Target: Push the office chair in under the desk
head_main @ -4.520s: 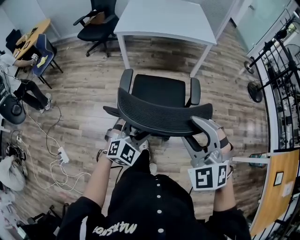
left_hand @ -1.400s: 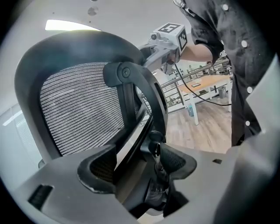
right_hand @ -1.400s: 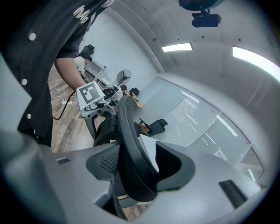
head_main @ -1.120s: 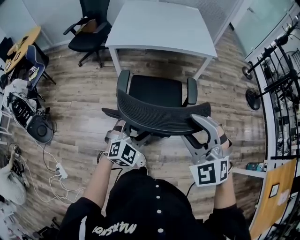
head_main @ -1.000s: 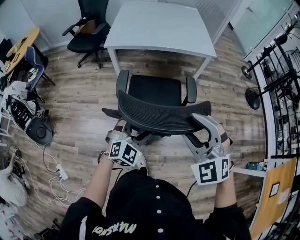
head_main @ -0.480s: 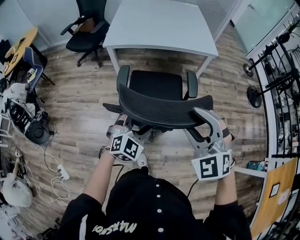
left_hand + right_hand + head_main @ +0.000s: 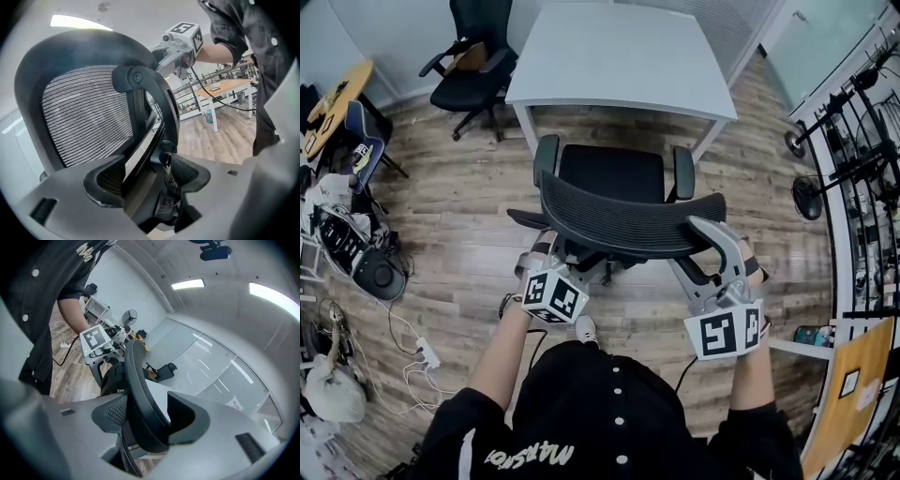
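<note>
The black office chair (image 7: 614, 174) faces the white desk (image 7: 623, 52), its seat front just short of the desk's near edge. Its mesh backrest (image 7: 628, 228) is nearest to me. My left gripper (image 7: 542, 265) reaches in under the backrest's left side, its tips hidden there. In the left gripper view my left gripper (image 7: 147, 174) is shut on the chair's back support strut (image 7: 152, 126). My right gripper (image 7: 706, 236) is at the backrest's right end. In the right gripper view my right gripper (image 7: 147, 416) is shut on the backrest's edge (image 7: 140, 394).
The desk's front legs (image 7: 523, 128) (image 7: 707, 141) stand either side of the seat. A second black chair (image 7: 473, 58) stands back left. Cables and gear (image 7: 366, 267) lie on the floor at left. A fan (image 7: 811, 195) and a metal rack (image 7: 862, 141) line the right side.
The chair has rolled toward the desk with both grippers still on its back. The person has stepped along behind it.
</note>
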Motion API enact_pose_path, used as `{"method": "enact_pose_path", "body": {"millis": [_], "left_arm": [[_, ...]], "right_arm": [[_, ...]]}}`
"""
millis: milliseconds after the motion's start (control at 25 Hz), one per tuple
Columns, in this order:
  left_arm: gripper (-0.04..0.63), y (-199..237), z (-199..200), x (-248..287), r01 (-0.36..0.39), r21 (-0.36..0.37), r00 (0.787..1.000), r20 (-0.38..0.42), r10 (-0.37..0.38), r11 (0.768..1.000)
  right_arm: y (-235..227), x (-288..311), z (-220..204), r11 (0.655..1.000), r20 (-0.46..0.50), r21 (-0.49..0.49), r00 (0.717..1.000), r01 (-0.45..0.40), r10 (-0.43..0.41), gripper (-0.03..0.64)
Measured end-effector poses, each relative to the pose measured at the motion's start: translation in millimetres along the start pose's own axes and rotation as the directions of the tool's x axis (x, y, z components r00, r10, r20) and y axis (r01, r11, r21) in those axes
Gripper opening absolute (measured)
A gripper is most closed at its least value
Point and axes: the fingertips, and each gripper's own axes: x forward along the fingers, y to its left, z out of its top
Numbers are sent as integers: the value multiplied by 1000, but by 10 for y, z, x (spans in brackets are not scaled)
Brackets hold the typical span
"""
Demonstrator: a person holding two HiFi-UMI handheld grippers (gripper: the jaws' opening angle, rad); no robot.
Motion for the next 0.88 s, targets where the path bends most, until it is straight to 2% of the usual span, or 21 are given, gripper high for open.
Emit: {"method": "enact_pose_path", "body": {"millis": [440, 680, 880], "left_arm": [[321, 255, -123, 86, -6, 14, 1000, 10, 6, 1000], [318, 385, -178, 150, -15, 39, 1000, 11, 15, 999], [318, 489, -229, 178, -15, 33, 1000, 11, 15, 999]], "right_arm": [[-113, 277, 8, 1000, -32, 0, 999, 4, -4, 250], [-191, 399, 7, 1000, -22, -3, 1000, 6, -6, 249], [-226, 516, 20, 1000, -21, -3, 1000, 7, -7, 247]]}}
